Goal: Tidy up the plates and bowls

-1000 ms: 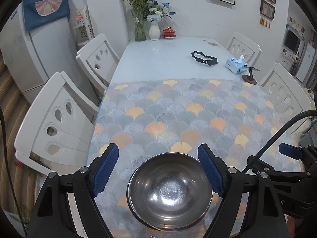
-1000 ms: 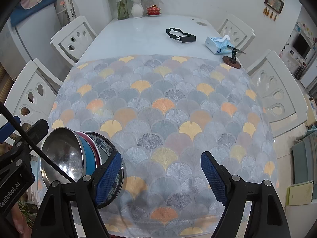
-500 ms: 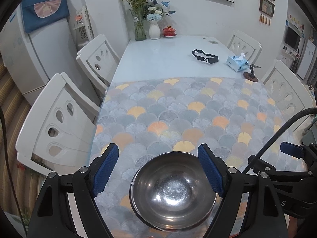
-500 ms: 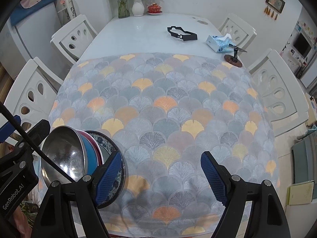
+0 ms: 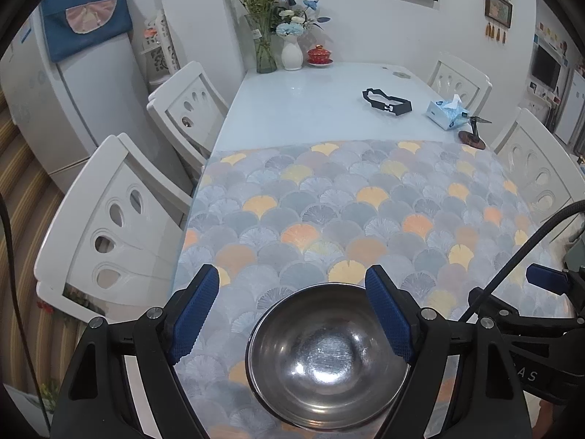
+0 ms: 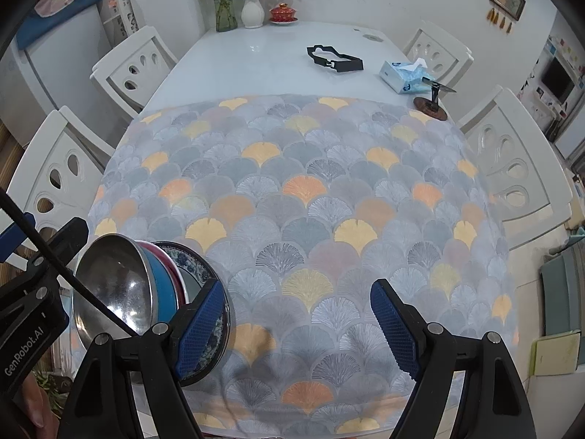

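A steel bowl (image 5: 327,353) tops a stack at the near left of the fan-patterned tablecloth (image 5: 365,212). In the right wrist view the steel bowl (image 6: 113,292) sits in a blue bowl (image 6: 162,285) and a red one, on a blue-patterned plate (image 6: 193,263). My left gripper (image 5: 296,314) is open above the steel bowl, which shows between its pads. My right gripper (image 6: 296,329) is open and empty over the cloth, right of the stack, its left pad in front of the plate.
At the table's far end stand a flower vase (image 5: 291,55), a red lidded cup (image 5: 319,54), a black strap (image 5: 387,100), a tissue box (image 5: 446,113) and a small stand (image 5: 473,135). White chairs (image 5: 109,226) line both sides.
The left wrist view has drifted slightly left, so the steel bowl sits a little further right between the pads. The right gripper has hardly moved. Both stay open.
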Available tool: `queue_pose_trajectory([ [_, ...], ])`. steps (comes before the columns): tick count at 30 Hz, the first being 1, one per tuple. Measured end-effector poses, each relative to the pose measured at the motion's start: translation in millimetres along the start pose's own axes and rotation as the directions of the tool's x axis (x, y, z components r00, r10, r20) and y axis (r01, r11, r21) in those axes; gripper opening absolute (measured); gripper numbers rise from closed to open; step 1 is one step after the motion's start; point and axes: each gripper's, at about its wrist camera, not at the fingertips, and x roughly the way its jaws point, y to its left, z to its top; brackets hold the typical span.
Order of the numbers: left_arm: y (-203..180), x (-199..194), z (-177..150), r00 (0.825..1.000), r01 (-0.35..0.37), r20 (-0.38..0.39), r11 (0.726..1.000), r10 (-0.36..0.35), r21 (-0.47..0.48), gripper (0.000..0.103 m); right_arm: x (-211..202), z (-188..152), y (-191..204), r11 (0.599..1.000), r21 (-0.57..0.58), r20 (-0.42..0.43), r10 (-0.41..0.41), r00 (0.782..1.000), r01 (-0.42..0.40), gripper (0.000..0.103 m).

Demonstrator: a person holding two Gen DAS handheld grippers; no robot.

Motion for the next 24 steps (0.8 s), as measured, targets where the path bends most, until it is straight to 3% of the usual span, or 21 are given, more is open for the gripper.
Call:
queue_pose_trajectory([
  [17, 0.3, 3.9, 2.3, 1.0, 0.001, -0.007, 1.0, -0.001, -0.003, 0.081, 1.7, 1.7, -0.4, 1.0, -0.003, 0.0, -0.001, 1.0, 0.001, 0.08],
  [22, -1.4, -2.3, 1.4, 0.995, -0.068, 0.081, 0.998, 0.066, 0.015, 0.081, 1.0, 2.3, 0.1, 1.0, -0.006, 0.008, -0.006, 1.0, 0.006, 0.08],
  [24, -0.3, -1.6, 3.9, 0.995, -0.07, 0.076, 0.997, 0.068, 0.015, 0.082, 1.2, 3.3, 0.3, 1.0, -0.007, 0.01, -0.007, 1.0, 0.007, 0.08],
])
